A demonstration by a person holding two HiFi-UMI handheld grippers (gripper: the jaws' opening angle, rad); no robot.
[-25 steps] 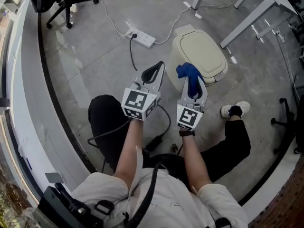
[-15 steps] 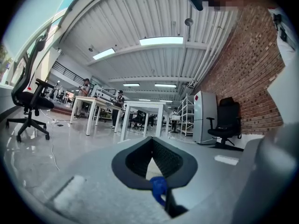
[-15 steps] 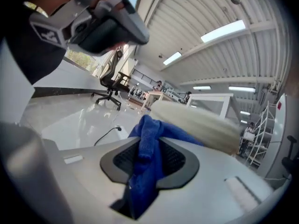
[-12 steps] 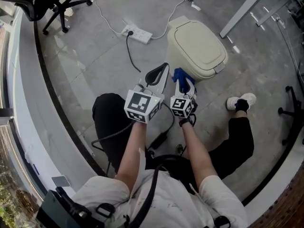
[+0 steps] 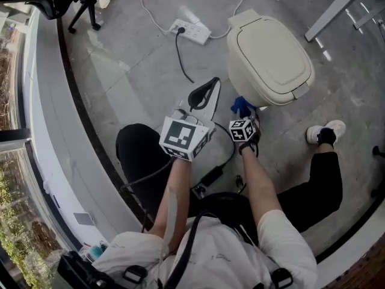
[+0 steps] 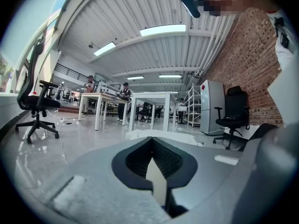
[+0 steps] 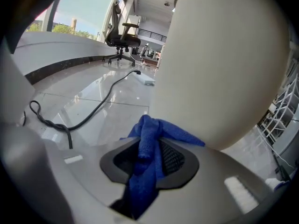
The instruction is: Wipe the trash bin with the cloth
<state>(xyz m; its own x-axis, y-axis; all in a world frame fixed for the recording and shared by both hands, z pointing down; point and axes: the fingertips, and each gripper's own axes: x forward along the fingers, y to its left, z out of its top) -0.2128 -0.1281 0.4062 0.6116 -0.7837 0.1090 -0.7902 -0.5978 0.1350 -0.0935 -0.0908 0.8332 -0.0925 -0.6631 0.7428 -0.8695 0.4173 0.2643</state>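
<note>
My right gripper (image 7: 149, 158) is clamped on the crumpled blue cloth (image 7: 145, 136), low beside the cream plastic trash bin (image 5: 267, 56) at upper right of the head view. My left gripper (image 6: 154, 164) is closed and empty. Little cloth protrudes, so pushing harder could scrape bare jaws on the bin.

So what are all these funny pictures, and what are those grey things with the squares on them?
A person is down on the grey floor, holding a grabbing tool in each hand. The head view comes from a camera on their head, looking down. The two gripper views come from little cameras riding on each tool. The cubes with squares are just part of the tools. The right tool is pinching a blue cloth, close by the side of the cream trash bin, whose lid is shut. The left tool is closed and holds nothing. A white power strip also lies on the floor.
</note>
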